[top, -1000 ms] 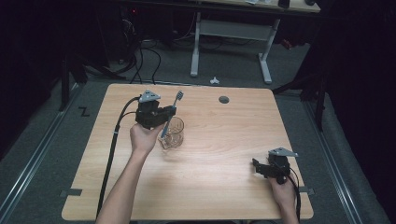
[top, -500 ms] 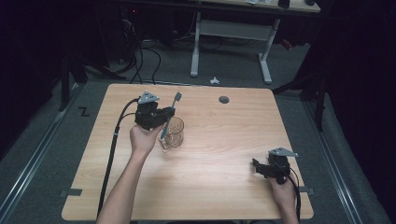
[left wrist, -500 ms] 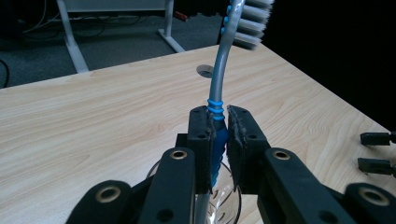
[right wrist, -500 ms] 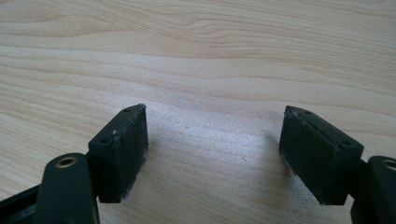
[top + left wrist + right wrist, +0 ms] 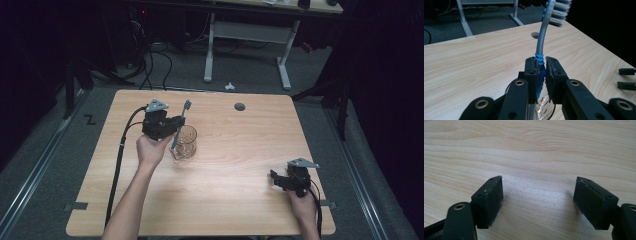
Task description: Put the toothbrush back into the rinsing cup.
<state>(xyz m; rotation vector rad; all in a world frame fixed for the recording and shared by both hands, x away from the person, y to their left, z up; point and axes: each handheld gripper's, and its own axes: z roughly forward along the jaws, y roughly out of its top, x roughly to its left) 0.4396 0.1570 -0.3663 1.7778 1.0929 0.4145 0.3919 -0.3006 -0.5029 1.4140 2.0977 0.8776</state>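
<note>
Right claw, near edge of the pale wooden tabletop: jaws apart, nothing between them, idle. Farther in, left claw clamped on the grey toothbrush with blue grip rings, its handle end inside the clear ribbed drinking glass. Judged nearly done; letting go remains.

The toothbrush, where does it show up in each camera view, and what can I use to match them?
High view: toothbrush left of centre, held by the left gripper over the glass.
Left gripper view: centre, rising to the top edge.
Right gripper view: not in it.
Shared landmark: round table hole, also behind the handle.
</note>
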